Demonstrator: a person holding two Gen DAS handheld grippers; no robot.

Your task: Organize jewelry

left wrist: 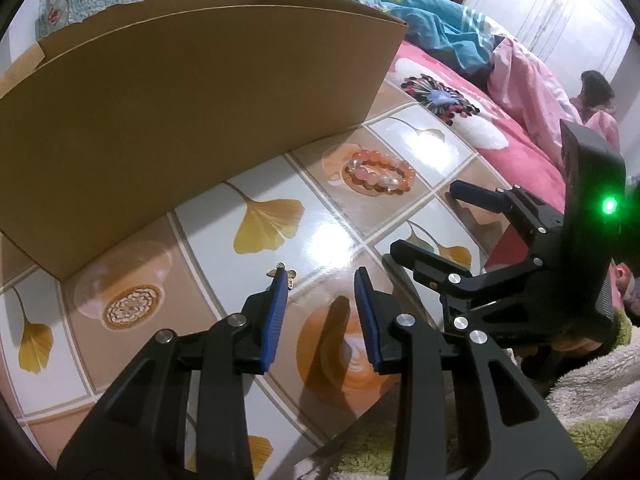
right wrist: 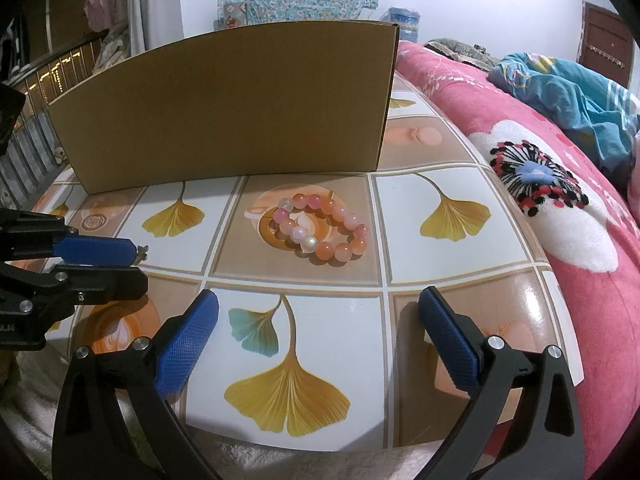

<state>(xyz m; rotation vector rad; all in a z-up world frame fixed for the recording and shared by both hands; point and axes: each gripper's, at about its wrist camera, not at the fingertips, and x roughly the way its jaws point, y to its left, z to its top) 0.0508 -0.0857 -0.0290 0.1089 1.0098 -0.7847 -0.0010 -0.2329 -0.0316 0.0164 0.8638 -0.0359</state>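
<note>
A brown cardboard box (right wrist: 224, 108) stands at the back of a tiled mat (right wrist: 452, 240) printed with ginkgo leaves, beside a pink floral bedspread (right wrist: 560, 208); the right gripper (right wrist: 320, 320) hangs wide open and empty near the mat's front edge; the left gripper (left wrist: 322, 280) is partly open, nothing clamped; a beaded bracelet (right wrist: 320, 228) lies mid-mat; a small gold charm (left wrist: 286, 273) rests at the left fingertip.

Black linkage grippers; blue textured fingers (right wrist: 184, 344); silver screws; green light.
</note>
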